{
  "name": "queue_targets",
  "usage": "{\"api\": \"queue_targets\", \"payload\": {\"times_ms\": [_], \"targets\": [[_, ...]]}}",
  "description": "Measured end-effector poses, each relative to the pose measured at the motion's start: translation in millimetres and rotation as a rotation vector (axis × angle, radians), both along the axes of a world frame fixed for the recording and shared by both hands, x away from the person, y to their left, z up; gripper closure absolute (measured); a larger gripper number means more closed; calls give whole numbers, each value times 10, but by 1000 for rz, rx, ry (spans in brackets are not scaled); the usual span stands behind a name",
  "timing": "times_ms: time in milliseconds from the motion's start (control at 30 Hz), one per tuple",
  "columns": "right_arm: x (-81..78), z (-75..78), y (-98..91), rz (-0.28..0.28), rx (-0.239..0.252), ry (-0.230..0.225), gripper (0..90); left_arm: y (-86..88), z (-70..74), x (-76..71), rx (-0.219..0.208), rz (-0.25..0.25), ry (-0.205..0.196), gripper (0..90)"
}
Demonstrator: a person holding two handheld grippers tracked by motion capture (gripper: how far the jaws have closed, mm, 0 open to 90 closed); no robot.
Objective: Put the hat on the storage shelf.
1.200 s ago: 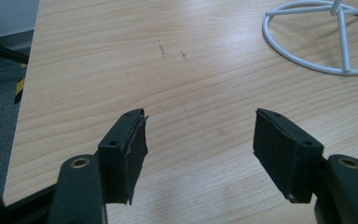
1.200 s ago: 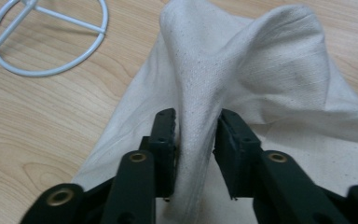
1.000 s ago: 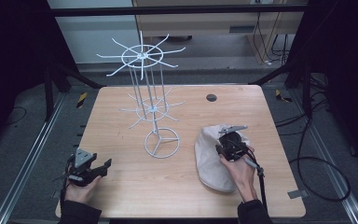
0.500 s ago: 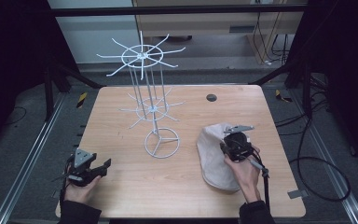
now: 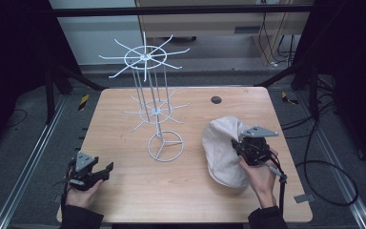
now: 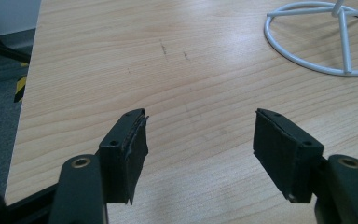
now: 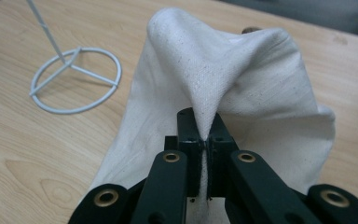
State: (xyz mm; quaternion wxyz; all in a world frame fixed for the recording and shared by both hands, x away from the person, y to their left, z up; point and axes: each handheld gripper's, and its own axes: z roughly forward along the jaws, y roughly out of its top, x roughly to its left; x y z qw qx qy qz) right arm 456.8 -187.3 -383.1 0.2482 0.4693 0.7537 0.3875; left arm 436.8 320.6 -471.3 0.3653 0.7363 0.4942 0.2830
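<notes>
Wood table (image 5: 138, 191): right tool (image 7: 205, 140) pinches rumpled off-white cloth (image 7: 242, 88).

I could read no text, label, brand or number on anything in my views.

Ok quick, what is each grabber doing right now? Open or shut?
Left gripper: open, holding nothing, above the bare wooden table.
Right gripper: shut on a fold of the white cloth.
</notes>
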Motion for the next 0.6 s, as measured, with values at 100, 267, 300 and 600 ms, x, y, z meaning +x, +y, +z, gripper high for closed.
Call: {"api": "queue_targets", "payload": {"times_ms": [100, 267, 300, 600], "targets": [[-37, 43, -41, 8, 16, -43, 879, -3, -1, 3, 0, -1, 0, 349], [-94, 114, -115, 15, 35, -110, 879, -1, -3, 4, 2, -1, 1, 350], [-111, 142, -138, 12, 38, -120, 879, 2, -1, 3, -1, 0, 1, 350], [-222, 265, -190, 35, 83, -232, 880, 7, -4, 3, -1, 2, 1, 350]]}}
